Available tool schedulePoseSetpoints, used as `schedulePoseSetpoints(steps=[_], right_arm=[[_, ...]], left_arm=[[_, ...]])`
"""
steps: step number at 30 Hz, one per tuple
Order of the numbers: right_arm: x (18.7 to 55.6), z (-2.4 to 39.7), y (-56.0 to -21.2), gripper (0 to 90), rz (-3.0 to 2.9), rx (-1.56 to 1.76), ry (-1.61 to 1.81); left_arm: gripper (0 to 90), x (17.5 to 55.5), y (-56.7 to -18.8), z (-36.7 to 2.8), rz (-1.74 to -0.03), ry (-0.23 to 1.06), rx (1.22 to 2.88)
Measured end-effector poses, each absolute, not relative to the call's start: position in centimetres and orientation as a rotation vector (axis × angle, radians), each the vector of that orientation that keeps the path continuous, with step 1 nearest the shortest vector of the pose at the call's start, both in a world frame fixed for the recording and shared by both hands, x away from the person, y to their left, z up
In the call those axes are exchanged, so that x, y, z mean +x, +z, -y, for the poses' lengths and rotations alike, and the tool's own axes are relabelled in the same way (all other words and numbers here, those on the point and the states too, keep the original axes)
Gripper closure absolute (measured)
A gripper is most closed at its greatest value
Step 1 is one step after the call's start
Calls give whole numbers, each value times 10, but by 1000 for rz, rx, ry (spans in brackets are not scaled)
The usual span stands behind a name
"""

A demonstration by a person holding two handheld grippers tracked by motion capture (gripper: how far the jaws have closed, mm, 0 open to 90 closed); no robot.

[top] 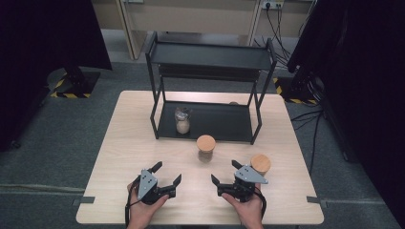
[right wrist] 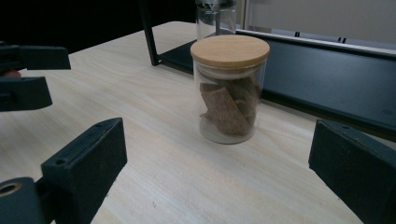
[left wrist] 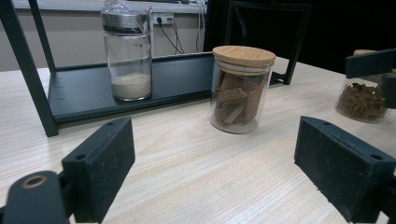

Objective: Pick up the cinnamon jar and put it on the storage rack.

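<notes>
Both tongs, left [top: 165, 178] and right [top: 224, 174], gape empty at near table [top: 124, 143] edge. Cinnamon jar [top: 206, 148] stands ahead, before rack [top: 210, 121]; your off-centre grip could topple it.

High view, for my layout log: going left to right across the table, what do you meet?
Left gripper → glass jar of pale powder on the black shelf → wooden-lidded jar of cinnamon sticks → right gripper → second wooden-lidded jar.
</notes>
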State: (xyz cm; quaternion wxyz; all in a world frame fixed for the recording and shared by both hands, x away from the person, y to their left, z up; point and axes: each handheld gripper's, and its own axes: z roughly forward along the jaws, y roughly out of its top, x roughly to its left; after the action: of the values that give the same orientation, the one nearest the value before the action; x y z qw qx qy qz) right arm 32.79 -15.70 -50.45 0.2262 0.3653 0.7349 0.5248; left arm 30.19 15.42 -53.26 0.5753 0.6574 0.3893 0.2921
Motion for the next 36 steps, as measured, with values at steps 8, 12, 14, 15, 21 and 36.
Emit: schedulePoseSetpoints(steps=[8, 12, 14, 15, 21, 36], right_arm=[[347, 144, -498, 56, -2018, 1001, 1452], [355, 137, -498, 60, -2022, 1005, 1450], [358, 134, -498, 61, -2024, 1003, 1446], [360, 132, -498, 61, -2024, 1004, 1444], [371, 125, -498, 69, -2027, 1007, 1431], [400, 113, -505, 139, -2038, 1027, 1371]], left_arm=[[120, 302, -533, -154, -909, 686, 1542], [120, 302, -533, -154, -908, 686, 1541], [120, 302, -533, -154, -906, 685, 1542], [120, 302, -533, -154, -906, 685, 1542], [120, 302, -533, -153, -903, 686, 1546], [120, 302, -532, -153, -903, 685, 1549]])
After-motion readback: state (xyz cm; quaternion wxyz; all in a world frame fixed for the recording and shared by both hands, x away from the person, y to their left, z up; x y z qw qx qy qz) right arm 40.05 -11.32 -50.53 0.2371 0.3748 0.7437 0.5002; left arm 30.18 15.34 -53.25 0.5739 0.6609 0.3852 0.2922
